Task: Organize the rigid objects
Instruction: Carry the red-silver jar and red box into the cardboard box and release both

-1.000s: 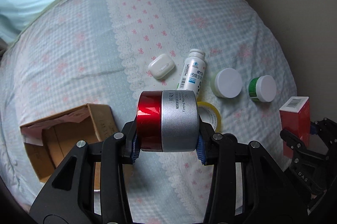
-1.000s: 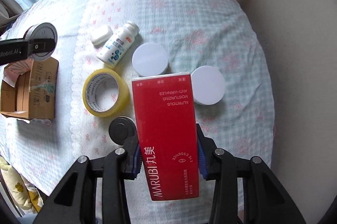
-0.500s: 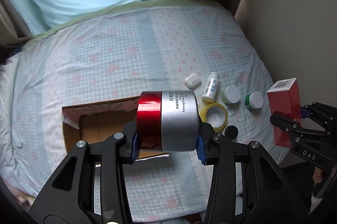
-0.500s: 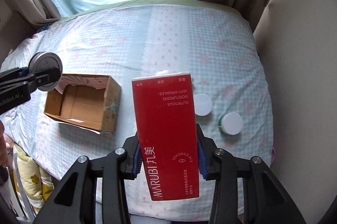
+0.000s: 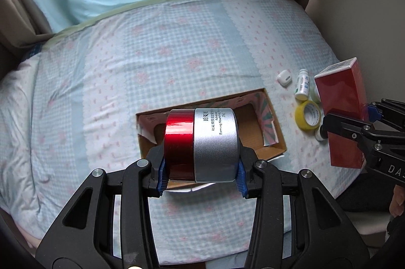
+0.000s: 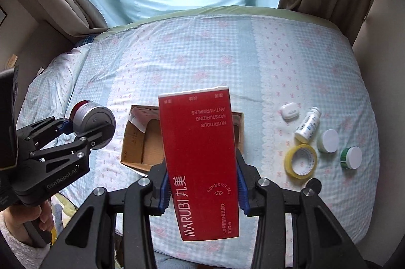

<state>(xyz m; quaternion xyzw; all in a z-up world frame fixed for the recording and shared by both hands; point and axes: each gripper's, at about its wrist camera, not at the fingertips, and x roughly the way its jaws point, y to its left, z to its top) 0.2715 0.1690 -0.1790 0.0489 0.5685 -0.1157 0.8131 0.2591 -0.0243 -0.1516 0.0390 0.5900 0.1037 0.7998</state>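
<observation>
My left gripper is shut on a red and silver jar, held on its side above the open cardboard box on the bed. From the right wrist view the same jar hangs to the left of the box. My right gripper is shut on a tall red carton marked MARUBI, held above the box's right half. That red carton shows at the right edge of the left wrist view, right of the box.
On the bedspread right of the box lie a white earbud case, a white pill bottle, a yellow tape roll, two white-lidded jars and a small black cap. A wall runs along the bed's right side.
Both grippers have risen and swung left from the cluster of small items to over the cardboard box, each still holding its object. The view now takes in the whole bed.
</observation>
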